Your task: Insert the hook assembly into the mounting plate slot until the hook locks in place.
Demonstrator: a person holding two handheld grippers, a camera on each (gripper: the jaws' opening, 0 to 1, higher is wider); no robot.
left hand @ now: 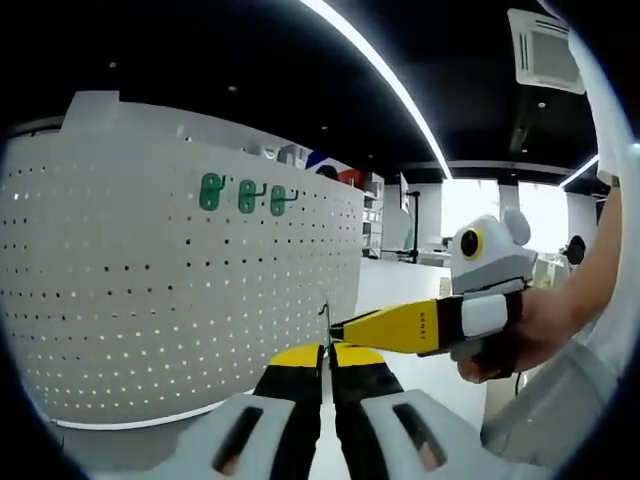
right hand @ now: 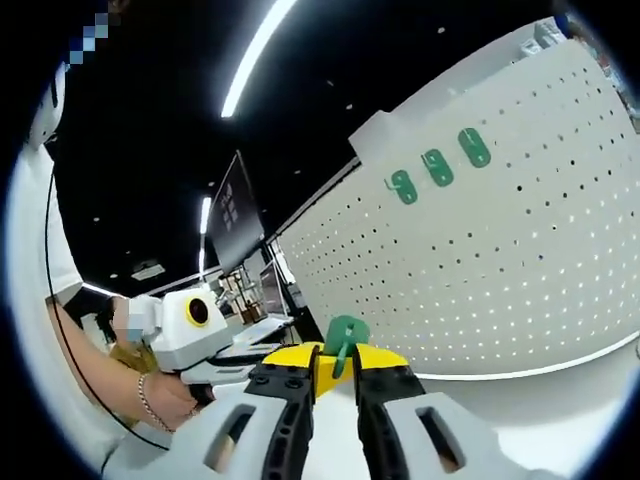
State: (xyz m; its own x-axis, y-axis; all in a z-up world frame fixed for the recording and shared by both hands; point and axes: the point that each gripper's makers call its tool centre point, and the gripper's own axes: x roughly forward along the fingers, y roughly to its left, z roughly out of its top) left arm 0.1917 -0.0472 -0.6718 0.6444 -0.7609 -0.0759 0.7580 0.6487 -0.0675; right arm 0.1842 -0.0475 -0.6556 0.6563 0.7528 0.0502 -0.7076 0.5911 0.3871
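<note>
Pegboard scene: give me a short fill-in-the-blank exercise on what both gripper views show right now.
1. The number of green hooks already mounted on the white pegboard is ____.
2. The right gripper is shut on a loose hook whose colour is ____.
3. In the left gripper view, the right gripper comes in from the ____ side.
4. The left gripper has its jaws ____.

Missing words: three; green; right; shut

The green hook [right hand: 345, 338] is half hidden between the right gripper's fingers [right hand: 295, 375]. The pegboard [right hand: 500, 260] runs off the edge. Far shelves [left hand: 372, 215] blur.
</note>
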